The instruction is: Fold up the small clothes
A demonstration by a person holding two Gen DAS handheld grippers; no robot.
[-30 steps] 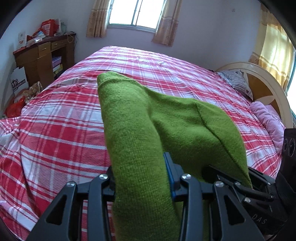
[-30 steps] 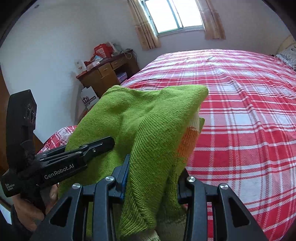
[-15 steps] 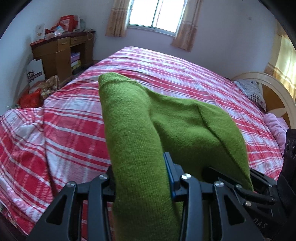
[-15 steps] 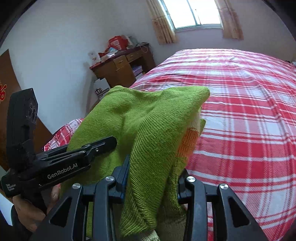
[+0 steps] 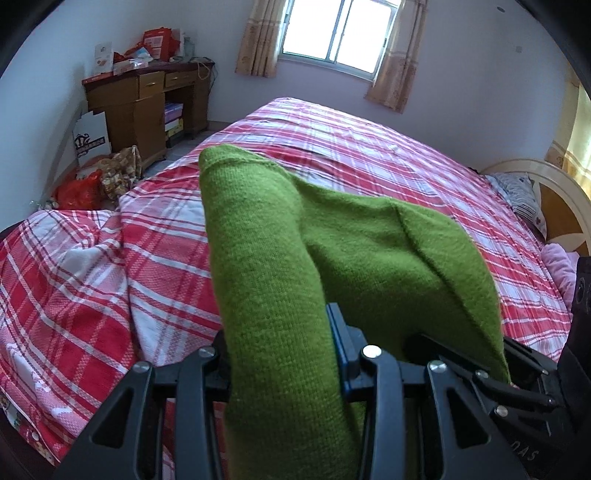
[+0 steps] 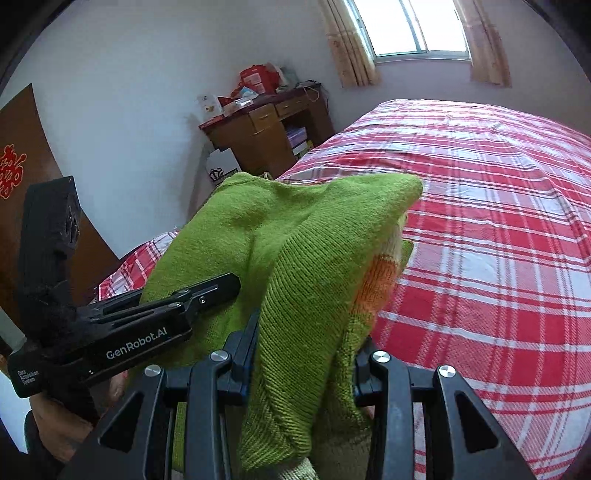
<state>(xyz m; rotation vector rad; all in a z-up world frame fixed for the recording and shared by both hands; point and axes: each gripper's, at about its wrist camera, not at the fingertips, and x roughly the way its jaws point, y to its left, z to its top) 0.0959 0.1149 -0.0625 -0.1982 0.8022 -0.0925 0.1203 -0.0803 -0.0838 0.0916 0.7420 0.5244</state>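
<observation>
**Both grippers hold the green sweater above the bed**

My left gripper [image 5: 280, 354] is clamped on a thick bundle of the green knitted sweater [image 5: 369, 251], which fills the gap between its jaws and hangs over them. My right gripper [image 6: 303, 354] grips another part of the same sweater [image 6: 295, 236] in the same way; an orange patch of knit shows at its right edge. The two grippers are close together, and the sweater stretches between them, lifted above the bed.

Compared with one second ago, both grips look the same and the sweater keeps its shape. The view has swung: the wooden desk [image 5: 147, 99] now sits further in from the left edge, and the window [image 5: 340, 33] has shifted to the right.

Below is the bed with a red and white checked sheet [image 5: 388, 155], wrinkled at its near left corner. A pale headboard [image 5: 546, 184] and pillows are at the right.
</observation>
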